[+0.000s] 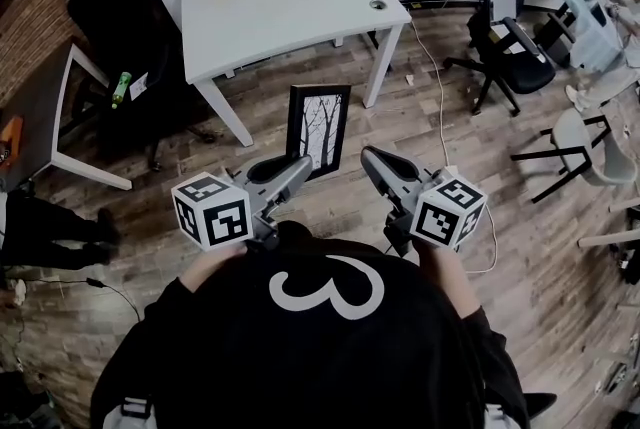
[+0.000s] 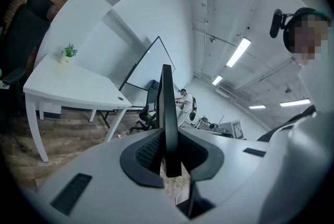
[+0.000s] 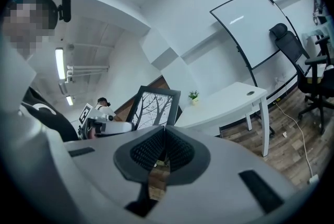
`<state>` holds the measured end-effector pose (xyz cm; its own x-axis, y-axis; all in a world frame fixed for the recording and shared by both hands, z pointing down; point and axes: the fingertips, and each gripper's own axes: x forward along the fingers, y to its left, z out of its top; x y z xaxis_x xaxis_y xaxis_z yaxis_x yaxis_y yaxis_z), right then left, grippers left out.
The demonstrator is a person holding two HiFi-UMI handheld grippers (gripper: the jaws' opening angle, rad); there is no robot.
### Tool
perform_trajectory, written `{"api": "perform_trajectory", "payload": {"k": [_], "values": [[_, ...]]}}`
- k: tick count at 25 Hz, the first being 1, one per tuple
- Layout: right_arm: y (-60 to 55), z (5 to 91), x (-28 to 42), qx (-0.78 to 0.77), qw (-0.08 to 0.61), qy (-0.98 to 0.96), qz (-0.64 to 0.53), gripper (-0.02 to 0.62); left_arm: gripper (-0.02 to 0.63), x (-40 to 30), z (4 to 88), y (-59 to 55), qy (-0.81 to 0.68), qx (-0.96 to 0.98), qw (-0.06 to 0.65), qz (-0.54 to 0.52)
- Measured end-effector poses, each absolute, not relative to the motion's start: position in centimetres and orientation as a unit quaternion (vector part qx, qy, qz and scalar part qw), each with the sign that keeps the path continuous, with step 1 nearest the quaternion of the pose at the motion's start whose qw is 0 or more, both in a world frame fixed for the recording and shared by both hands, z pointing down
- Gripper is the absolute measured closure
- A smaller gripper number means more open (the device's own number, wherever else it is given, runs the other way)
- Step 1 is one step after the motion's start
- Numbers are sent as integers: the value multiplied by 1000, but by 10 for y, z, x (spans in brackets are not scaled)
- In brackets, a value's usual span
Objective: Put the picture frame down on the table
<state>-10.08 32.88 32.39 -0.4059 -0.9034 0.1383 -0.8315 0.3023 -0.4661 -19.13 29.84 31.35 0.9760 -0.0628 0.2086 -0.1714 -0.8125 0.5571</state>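
Picture frame (image 1: pixel 319 127): upright, one edge clamped in left gripper (image 2: pixel 168 151), short of white table (image 1: pixel 290 7). Right gripper (image 3: pixel 164 138): jaws closed together, empty.

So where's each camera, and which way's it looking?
Head view: on the person's head, facing down at shirt, left gripper, right gripper.
Left gripper view: rides that gripper, facing along jaws shut on the picture frame.
Right gripper view: rides that gripper, facing along its shut jaws.
Shared: all show the picture frame and table.
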Motion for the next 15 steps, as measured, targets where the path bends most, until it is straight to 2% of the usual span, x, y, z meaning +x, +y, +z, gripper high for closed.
{"api": "perform_trajectory", "payload": {"k": [15], "values": [[325, 339, -79, -545, 71, 797, -251, 571, 540, -165, 327, 285, -55, 942, 317, 96]]}}
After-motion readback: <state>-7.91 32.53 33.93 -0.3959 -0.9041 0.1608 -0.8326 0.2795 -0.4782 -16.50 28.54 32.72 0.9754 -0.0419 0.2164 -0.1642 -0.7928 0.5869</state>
